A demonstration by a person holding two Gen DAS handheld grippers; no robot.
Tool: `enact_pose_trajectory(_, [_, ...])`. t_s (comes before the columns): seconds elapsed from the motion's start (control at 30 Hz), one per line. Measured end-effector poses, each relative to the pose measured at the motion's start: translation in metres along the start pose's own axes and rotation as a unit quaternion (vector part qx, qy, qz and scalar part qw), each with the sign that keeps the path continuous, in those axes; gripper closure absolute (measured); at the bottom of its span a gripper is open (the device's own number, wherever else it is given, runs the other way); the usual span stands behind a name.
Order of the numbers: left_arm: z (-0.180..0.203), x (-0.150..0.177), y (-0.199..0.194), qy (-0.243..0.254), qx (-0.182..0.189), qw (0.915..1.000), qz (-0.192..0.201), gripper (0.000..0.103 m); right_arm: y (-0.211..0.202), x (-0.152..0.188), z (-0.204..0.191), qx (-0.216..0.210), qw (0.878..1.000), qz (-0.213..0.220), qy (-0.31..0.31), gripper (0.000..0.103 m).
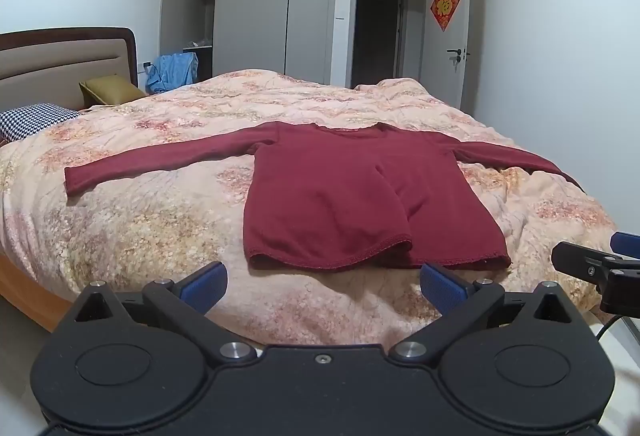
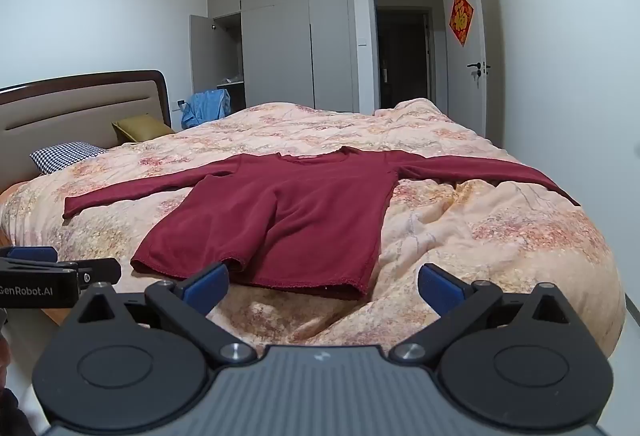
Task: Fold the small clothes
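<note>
My left gripper [image 1: 322, 286] and right gripper [image 2: 322, 286] hang at the near edge of the bed [image 1: 168, 212], jaws spread wide and holding nothing. Just beyond their blue pads [image 1: 202, 286] lies the dark red shirt [image 1: 340, 192], spread flat on the flowered quilt [image 2: 500, 232], hem toward me, both sleeves stretched out sideways. Farther off, pillows [image 1: 34, 120] sit by the headboard [image 2: 80, 104], and a grey wardrobe [image 1: 256, 4] stands at the back.

Even, dimmish light; warped, perhaps vignetted edges
</note>
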State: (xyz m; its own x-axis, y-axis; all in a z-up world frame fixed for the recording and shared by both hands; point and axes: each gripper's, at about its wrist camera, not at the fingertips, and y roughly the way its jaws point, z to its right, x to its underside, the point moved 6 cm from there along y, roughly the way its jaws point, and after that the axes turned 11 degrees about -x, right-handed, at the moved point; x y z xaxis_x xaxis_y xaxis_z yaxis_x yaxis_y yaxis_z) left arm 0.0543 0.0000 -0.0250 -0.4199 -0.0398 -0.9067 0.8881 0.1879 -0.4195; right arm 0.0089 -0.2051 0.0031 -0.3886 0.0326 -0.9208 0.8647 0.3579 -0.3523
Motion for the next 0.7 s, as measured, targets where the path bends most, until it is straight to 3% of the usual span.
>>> enact_pose_trajectory(0.7, [-0.0002, 0.0004, 0.0004, 0.001, 0.001, 1.0, -0.002, 0.001, -0.0005, 0.0012, 0.0002, -0.003, 1.0, 0.0, 0.002, 0.0])
